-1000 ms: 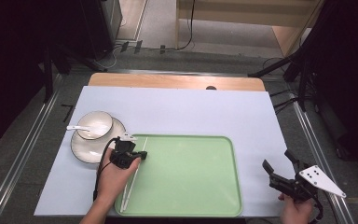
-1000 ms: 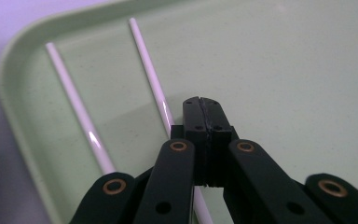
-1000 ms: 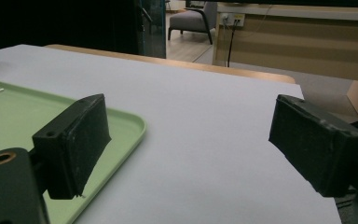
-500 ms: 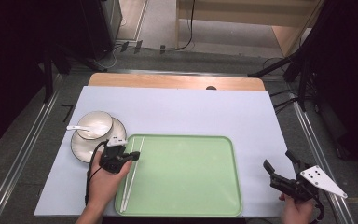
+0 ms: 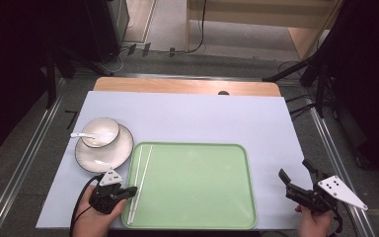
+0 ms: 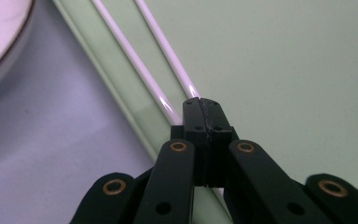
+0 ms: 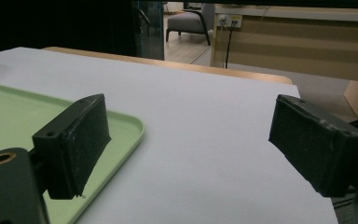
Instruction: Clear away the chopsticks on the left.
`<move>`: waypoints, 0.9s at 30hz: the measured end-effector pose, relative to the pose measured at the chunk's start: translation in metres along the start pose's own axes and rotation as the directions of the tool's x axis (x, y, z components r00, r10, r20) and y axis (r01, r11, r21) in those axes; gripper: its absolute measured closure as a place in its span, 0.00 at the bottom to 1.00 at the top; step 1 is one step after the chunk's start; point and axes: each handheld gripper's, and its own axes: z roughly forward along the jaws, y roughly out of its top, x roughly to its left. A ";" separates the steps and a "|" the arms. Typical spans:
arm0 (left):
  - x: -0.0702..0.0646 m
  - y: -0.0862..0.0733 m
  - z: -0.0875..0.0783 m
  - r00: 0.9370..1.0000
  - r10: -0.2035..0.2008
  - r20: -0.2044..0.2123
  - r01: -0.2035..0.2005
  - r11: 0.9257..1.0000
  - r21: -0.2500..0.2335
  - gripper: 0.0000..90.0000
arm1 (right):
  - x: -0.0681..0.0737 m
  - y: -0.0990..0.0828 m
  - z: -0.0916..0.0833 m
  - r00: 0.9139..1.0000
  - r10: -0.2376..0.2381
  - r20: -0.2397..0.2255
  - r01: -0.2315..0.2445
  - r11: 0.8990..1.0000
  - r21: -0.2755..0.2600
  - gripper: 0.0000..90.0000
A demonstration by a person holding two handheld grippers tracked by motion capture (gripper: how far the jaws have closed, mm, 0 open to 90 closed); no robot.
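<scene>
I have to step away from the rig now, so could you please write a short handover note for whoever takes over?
Left gripper: shut, nothing between its fingers, at the near left edge of the green tray, just above the chopsticks.
Right gripper: open, empty, off the tray's right side over the white mat.
Things: two chopsticks lie side by side along the tray's left edge. A bowl with a spoon sits on a plate left of the tray.
Done: chopsticks on the tray.
Left: probably bowl, spoon and plate.

Glossy white chopsticks (image 6: 165, 51), matt green tray (image 5: 197, 182)
</scene>
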 end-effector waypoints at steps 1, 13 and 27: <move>-0.001 -0.001 0.000 1.000 -0.002 0.005 0.002 1.000 0.000 1.00 | 0.000 0.000 0.000 1.000 0.000 0.000 0.000 1.000 0.000 0.14; -0.008 -0.003 0.002 1.000 0.003 0.019 -0.003 1.000 0.020 1.00 | -0.001 0.000 0.000 1.000 -0.003 0.002 0.003 1.000 -0.003 0.14; -0.005 -0.004 0.005 0.998 -0.011 0.054 0.010 1.000 0.018 1.00 | -0.001 0.000 0.000 1.000 -0.002 0.000 0.002 1.000 -0.001 0.14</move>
